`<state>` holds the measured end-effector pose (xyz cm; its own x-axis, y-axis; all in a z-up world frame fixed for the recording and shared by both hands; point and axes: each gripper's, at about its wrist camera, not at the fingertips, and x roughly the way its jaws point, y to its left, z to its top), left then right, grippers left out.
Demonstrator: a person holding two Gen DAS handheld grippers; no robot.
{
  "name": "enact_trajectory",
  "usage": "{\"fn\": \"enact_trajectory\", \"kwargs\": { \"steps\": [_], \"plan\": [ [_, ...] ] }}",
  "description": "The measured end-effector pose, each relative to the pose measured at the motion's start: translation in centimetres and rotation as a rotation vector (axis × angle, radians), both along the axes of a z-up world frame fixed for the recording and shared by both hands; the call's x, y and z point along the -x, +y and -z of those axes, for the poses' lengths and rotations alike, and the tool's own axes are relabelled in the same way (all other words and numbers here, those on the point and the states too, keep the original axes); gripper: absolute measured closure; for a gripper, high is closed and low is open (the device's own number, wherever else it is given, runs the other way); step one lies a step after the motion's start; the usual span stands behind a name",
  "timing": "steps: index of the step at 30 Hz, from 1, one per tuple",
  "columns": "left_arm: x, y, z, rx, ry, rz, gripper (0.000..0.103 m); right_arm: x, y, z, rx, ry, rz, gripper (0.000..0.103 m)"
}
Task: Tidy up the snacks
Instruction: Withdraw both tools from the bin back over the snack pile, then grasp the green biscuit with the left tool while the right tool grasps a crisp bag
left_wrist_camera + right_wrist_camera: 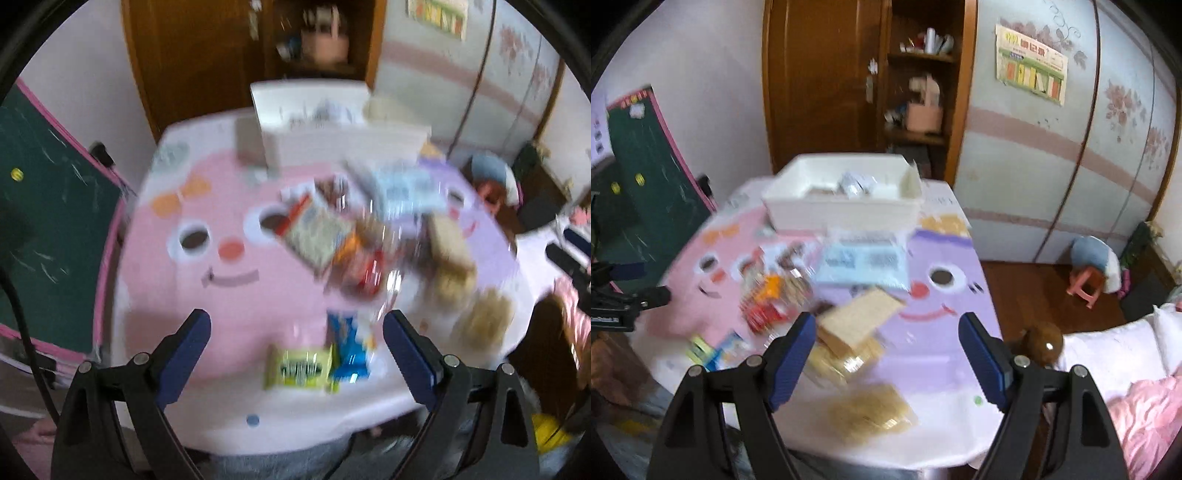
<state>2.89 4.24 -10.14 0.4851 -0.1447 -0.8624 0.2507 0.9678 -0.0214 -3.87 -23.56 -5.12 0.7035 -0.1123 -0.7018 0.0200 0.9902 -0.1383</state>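
Note:
Several snack packets lie in a heap on the pink and purple cartoon table (177, 306) (938, 369). My left gripper (297, 325) is open above a green-yellow packet (301, 367) and a blue packet (349, 350) near the front edge. My right gripper (886, 326) is open above a tan wafer pack (858, 319) and clear packs of round crackers (871, 410). Neither holds anything. A white bin (846, 201) (314, 122) stands at the far side with a few packets inside. A pale blue box (864, 262) lies in front of it. Both views are blurred.
A green chalkboard (48, 221) (653, 177) leans at the left. Brown shelves (916, 92) and a floral wardrobe (1071, 147) stand behind the table. On the floor at the right is a pink stool (1086, 284); pink bedding (1137, 398) lies nearer. The left gripper (628, 291) shows at the right view's left edge.

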Motion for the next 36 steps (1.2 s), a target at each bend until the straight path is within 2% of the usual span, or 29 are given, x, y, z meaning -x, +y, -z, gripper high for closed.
{"fn": "enact_trajectory", "kwargs": {
  "steps": [3,7,13,19,26,31,35,36],
  "plan": [
    [0.3,0.2,3.2,-0.040,0.060,-0.001,0.009,-0.1,-0.9,2.3,-0.022,0.073,0.008,0.023],
    [0.2,0.8,6.4,-0.020,0.153,-0.028,0.010,-0.7,-2.2,5.6,-0.097,0.186,0.031,0.023],
    [-0.4,1.2,7.7,0.005,0.207,-0.044,0.012,-1.4,-2.4,9.5,-0.174,0.305,-0.004,0.023],
    [-0.9,0.6,9.0,-0.005,0.247,-0.031,0.012,-2.1,-0.9,10.9,-0.143,0.331,-0.051,0.023],
    [-1.6,-0.1,9.8,-0.010,0.268,-0.019,0.012,-2.3,0.6,11.6,-0.050,0.333,-0.103,0.014],
    [-1.8,-0.2,10.2,-0.029,0.281,-0.025,0.012,-2.7,0.6,12.8,-0.093,0.387,-0.116,0.014],
    [-1.7,-0.6,10.2,-0.069,0.269,-0.021,0.021,-2.8,0.4,13.0,-0.115,0.398,-0.107,0.014],
    [-1.7,-0.7,10.0,-0.066,0.262,-0.016,0.028,-2.8,0.5,13.0,-0.114,0.398,-0.108,0.014]
  ]
}}
